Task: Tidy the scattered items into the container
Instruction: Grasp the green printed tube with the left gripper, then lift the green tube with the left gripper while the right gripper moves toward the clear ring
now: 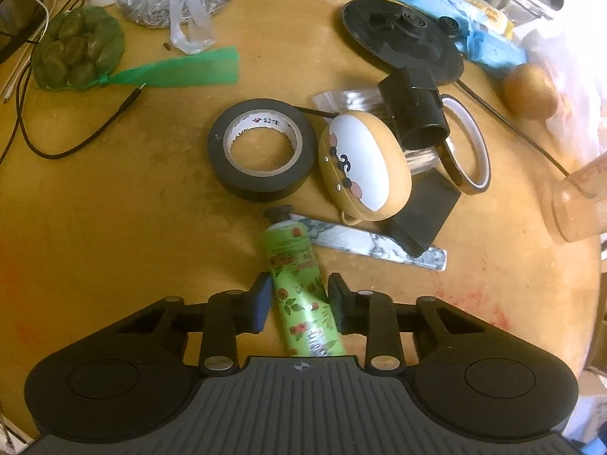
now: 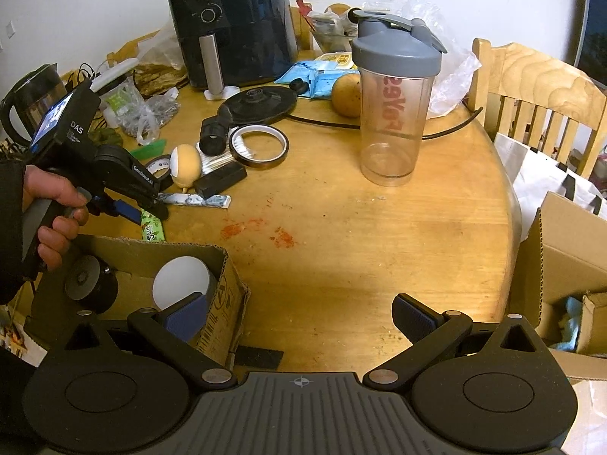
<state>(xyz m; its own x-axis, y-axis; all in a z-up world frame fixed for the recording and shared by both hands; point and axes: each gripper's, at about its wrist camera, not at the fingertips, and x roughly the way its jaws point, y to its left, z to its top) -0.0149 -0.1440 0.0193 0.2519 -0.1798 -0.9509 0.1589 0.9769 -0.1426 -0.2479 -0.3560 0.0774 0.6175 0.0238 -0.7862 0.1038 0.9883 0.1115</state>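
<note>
left wrist: left hand-held gripper (image 1: 299, 299) clamps green floral tube (image 1: 299, 284), cap apparently dark.

Round wooden table (image 2: 341, 235) with tape roll (image 1: 261, 149), shaker bottle (image 2: 394, 106), cardboard box (image 2: 224, 288).

The tube (image 1: 301, 288) has its bottom end hidden behind the left gripper's (image 1: 299, 299) body in the left wrist view; in the right wrist view only a short green piece shows below that gripper. The box (image 2: 224, 303) is cut by the right gripper's (image 2: 299, 314) finger (image 2: 187, 318), and its near wall is hidden. The black cylinder (image 2: 91, 288) inside is partly covered by the hand (image 2: 53, 212). The ruler (image 1: 379, 244) runs under the tube and a black block (image 1: 428, 216). Print on the tape (image 1: 261, 149) core is too small to read. The kettle (image 2: 30, 102) is cut by the picture's edge.
</note>
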